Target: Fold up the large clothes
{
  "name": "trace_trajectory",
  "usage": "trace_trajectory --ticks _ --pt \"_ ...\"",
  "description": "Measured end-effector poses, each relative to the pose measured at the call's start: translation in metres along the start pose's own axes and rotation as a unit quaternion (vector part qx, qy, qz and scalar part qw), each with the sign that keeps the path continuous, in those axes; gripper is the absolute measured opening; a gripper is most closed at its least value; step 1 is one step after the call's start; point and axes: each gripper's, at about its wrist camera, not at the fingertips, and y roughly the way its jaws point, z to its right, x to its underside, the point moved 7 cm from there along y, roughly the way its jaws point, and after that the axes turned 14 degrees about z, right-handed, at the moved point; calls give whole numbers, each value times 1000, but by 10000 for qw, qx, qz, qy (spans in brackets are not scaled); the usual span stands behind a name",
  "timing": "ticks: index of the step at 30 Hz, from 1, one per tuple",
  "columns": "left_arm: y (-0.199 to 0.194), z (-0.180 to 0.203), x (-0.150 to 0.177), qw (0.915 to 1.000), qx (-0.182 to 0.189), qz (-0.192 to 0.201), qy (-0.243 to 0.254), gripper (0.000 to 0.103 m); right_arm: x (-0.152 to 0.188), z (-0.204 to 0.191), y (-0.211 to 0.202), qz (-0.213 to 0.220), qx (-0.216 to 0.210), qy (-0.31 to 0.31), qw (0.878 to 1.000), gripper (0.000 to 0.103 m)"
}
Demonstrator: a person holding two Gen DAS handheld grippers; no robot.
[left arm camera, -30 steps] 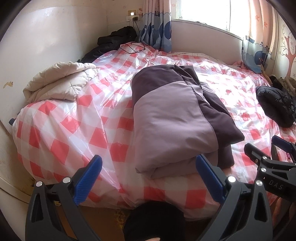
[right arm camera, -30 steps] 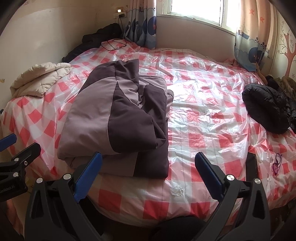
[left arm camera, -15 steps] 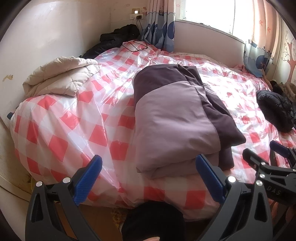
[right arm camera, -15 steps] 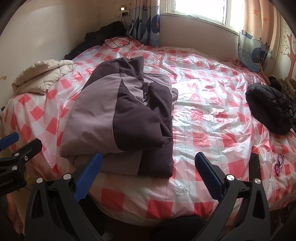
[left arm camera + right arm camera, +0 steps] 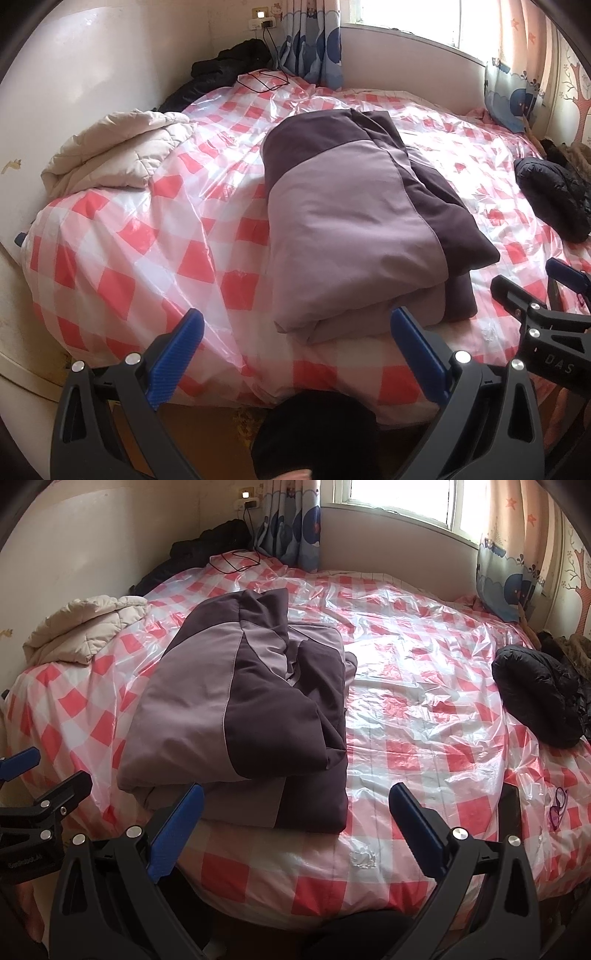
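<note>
A folded purple jacket (image 5: 354, 229) is seen lying near the front edge of the bed (image 5: 122, 236), just beyond both hand-held grippers, left (image 5: 295, 354) and right (image 5: 295, 830), whose jaws are spread wide and empty; it is judged soft, bulky and light, best gripped at its thick near hem

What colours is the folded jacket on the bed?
Two-tone: light mauve and dark purple folded jacket, clearest in the right wrist view.

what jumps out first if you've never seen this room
The bed's shiny red-and-white checked cover fills both views. A folded two-tone purple jacket lies near its front edge, left of centre. A cream quilted coat sits at the far left, a black puffer jacket at the right edge.
</note>
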Motion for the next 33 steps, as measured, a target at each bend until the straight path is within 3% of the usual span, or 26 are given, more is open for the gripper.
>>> trace_trajectory --ticks 33 --pt "10 -4 11 9999 -55 -139 15 97 13 0 13 -162 -168 -67 9997 97"
